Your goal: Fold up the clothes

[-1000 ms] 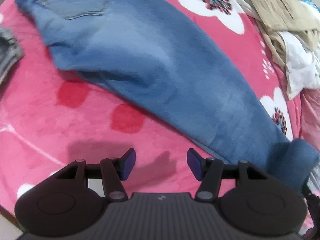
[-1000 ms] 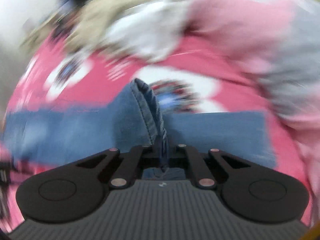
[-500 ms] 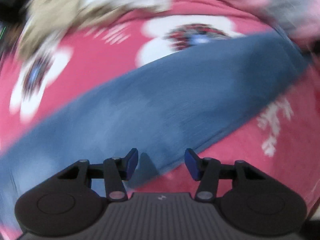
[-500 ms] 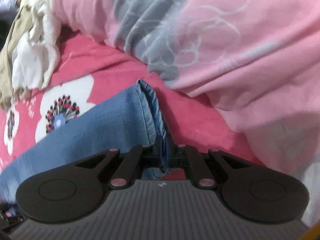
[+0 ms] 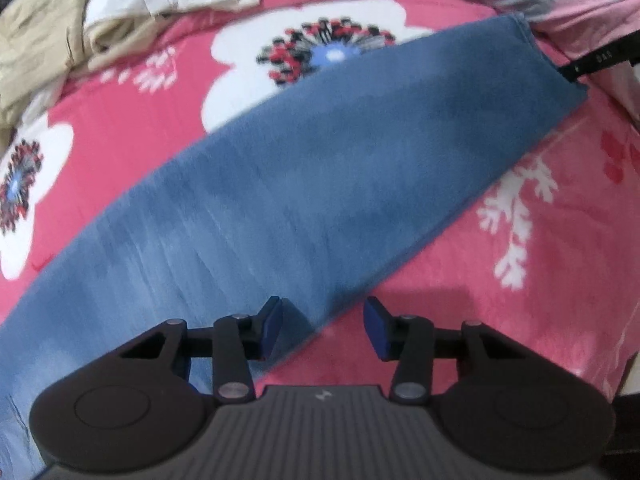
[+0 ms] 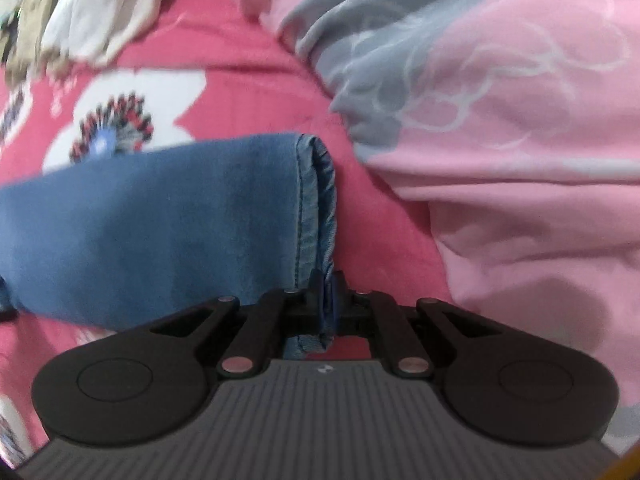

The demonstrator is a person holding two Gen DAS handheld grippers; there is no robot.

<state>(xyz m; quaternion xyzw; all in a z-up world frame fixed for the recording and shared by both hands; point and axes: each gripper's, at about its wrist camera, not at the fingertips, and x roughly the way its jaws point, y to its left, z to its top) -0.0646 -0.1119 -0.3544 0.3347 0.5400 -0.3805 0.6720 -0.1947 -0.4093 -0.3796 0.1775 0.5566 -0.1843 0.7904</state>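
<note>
While the left gripper points steeply down at the bed, its jaws stand partly open and have just been closing; the lower edge of the jeans runs between the blue pads, which do not press on the cloth. One pad lies over the denim and the other over the bare blanket. From that edge the jeans leg stretches flat across the pink flowered blanket, rising diagonally from lower left to upper right in the left wrist view, with its hem at the far upper right.

At that hem the right gripper has its jaws closed tight on the folded denim edge, which stands upright between them and pokes out below. The leg extends to the left from this grip and lies on the blanket.

Beyond the hem, a pale pink and grey quilt is bunched up on the right side of the bed. Farther off, at the upper left in both views, lies a heap of beige and white clothes.
</note>
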